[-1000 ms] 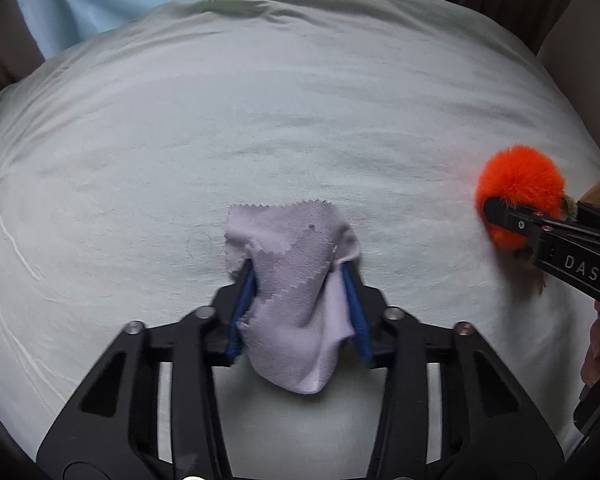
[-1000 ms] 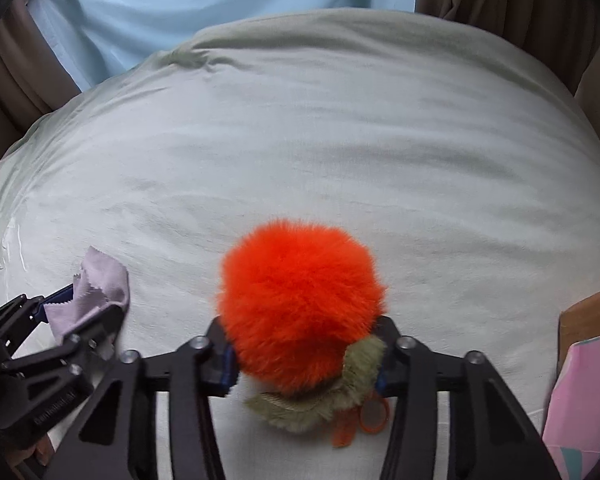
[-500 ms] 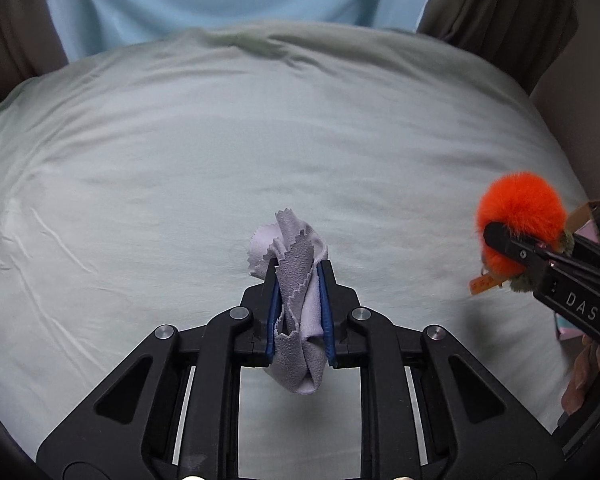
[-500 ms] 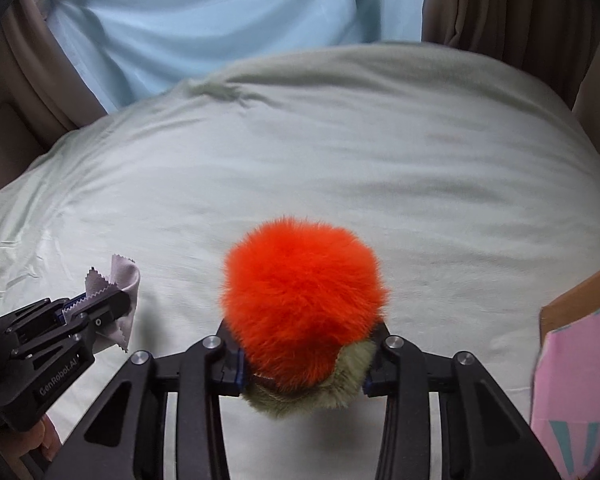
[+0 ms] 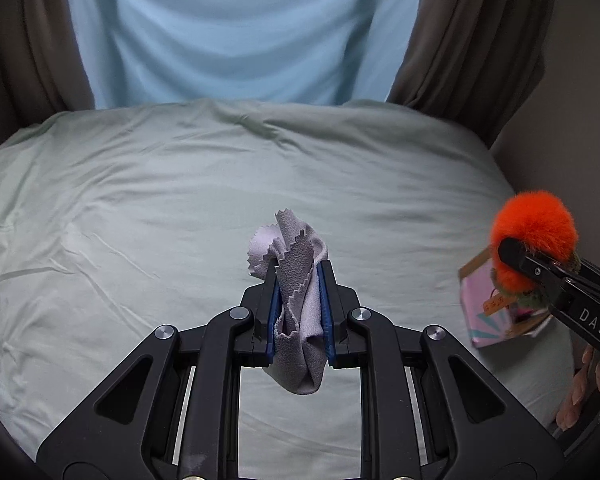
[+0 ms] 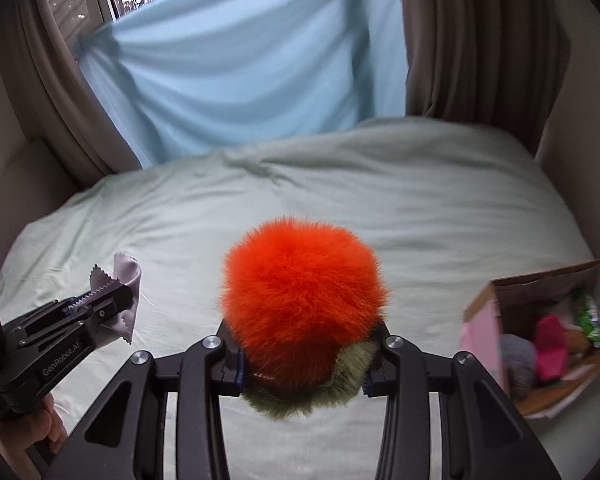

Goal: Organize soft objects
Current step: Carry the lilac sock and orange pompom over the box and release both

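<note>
My left gripper [image 5: 299, 280] is shut on a crumpled lilac cloth [image 5: 300, 280] with zigzag edges and holds it above the pale green bed sheet [image 5: 140, 208]. My right gripper [image 6: 303, 356] is shut on a fluffy orange pom-pom [image 6: 300, 296] with an olive-green furry base, also lifted above the bed. The pom-pom [image 5: 534, 232] and right gripper show at the right of the left wrist view; the cloth [image 6: 126, 280] and left gripper [image 6: 100, 300] show at the left of the right wrist view.
An open cardboard box [image 6: 488, 300] with pink sides sits on the bed at the right, holding grey, pink and green soft items; it also shows in the left wrist view [image 5: 484, 308]. Brown curtains [image 5: 472, 32] and a light blue sheet [image 5: 236, 32] hang behind the bed.
Both grippers have risen from the bed with their objects. The left jaws closed tight on the cloth. The box has come into view at the right.
</note>
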{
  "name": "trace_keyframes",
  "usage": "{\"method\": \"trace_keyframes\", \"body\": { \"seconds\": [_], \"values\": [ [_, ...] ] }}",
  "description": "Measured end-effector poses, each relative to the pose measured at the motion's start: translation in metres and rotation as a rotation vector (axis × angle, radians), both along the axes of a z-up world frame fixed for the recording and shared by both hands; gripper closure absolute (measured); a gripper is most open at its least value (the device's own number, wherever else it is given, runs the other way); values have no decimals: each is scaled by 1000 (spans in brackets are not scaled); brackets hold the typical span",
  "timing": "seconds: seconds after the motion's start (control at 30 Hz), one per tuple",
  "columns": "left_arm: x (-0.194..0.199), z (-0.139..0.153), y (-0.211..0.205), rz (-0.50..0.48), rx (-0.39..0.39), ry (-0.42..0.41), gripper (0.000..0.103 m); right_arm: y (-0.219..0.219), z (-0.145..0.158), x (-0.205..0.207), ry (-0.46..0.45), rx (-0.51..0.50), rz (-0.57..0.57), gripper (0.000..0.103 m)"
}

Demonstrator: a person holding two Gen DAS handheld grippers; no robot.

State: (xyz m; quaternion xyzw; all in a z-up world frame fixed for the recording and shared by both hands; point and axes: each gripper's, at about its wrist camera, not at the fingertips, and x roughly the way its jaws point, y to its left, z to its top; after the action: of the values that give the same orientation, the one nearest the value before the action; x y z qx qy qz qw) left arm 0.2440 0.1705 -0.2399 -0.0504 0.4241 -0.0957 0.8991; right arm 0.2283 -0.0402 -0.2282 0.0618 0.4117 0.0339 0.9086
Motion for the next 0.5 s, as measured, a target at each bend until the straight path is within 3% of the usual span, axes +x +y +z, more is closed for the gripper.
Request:
{"method": "trace_keyframes", "body": {
  "seconds": [0.13, 0.27, 0.5],
  "values": [
    [-24, 36, -19, -11, -29, -23, 88, -15, 41, -30, -21, -12, -9, 66],
    [-40, 61, -48, -38, -44, -42, 88, -42, 64, -51, -32, -19, -33, 66],
    [-58, 109, -136, -90, -43, -95, 88, -120, 97, -90, -44, -11, -70, 66]
  ]
}}
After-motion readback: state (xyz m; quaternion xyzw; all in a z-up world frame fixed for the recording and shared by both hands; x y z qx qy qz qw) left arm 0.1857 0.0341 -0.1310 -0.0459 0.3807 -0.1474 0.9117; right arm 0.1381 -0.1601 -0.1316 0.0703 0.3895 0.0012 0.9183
